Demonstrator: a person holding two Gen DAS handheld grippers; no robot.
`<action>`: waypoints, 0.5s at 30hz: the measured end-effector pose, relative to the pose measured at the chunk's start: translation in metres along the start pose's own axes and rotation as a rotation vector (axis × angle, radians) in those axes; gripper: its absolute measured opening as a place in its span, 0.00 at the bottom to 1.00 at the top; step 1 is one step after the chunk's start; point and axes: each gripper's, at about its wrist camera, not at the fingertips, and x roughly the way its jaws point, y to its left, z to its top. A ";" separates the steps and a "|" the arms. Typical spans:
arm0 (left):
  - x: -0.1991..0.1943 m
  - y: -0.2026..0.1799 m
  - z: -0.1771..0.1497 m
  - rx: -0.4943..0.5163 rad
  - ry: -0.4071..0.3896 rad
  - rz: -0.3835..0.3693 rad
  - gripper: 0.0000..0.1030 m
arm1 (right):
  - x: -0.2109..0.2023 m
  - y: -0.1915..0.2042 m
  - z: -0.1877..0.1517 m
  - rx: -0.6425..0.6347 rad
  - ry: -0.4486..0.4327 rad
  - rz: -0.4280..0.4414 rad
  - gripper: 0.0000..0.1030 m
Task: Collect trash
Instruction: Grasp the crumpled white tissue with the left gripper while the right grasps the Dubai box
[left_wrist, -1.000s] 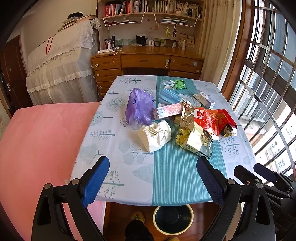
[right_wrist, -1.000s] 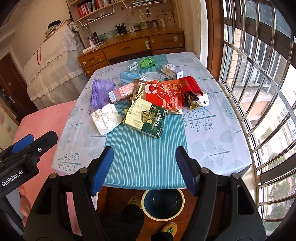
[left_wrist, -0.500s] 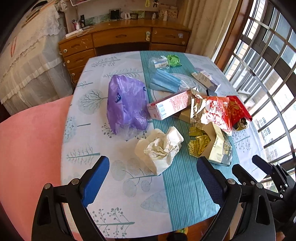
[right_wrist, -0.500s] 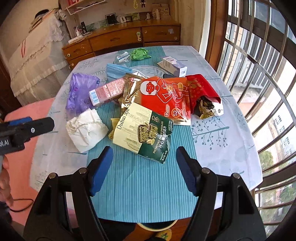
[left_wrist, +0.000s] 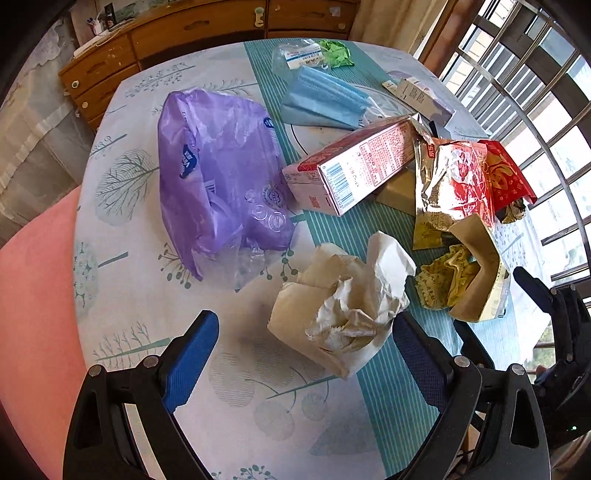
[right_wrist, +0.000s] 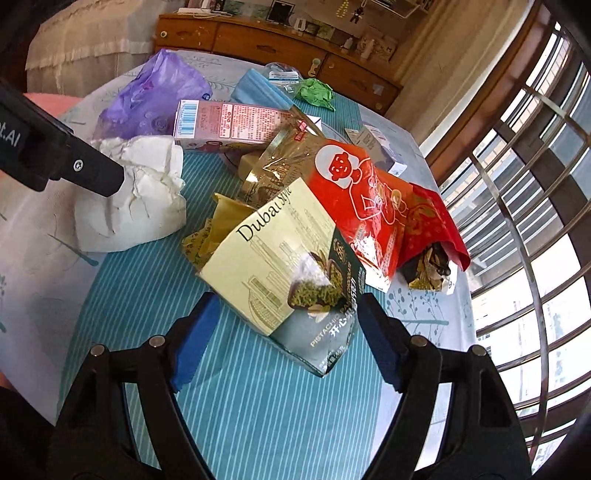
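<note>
Both grippers dropped toward trash pile: left gripper (left_wrist: 304, 339) wide over crumpled paper (left_wrist: 343, 306); right gripper (right_wrist: 286, 321), jaws just opened wide (empty), at Dubai pouch (right_wrist: 284, 266) beside paper; grabs likely next

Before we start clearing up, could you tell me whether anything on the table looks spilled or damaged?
The red bag lies open on its side at the window edge, dark scraps spilling from its mouth onto the cloth. The Dubai box is torn open.

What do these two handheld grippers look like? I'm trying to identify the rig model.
Left gripper and right gripper match: black frames with silver rivets, two fingers carrying blue ribbed pads. The left one's body bears white lettering ending ".AI" in the right wrist view. No cables or sleeves are visible.
</note>
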 end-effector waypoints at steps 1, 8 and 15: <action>0.004 -0.001 0.001 0.005 0.011 -0.006 0.94 | 0.004 0.003 0.001 -0.020 0.002 -0.017 0.74; 0.022 -0.003 0.008 0.021 0.061 -0.044 0.92 | 0.020 0.010 0.013 -0.089 0.015 -0.068 0.75; 0.033 -0.012 0.017 0.034 0.100 -0.087 0.71 | 0.030 0.014 0.020 -0.136 0.035 -0.089 0.75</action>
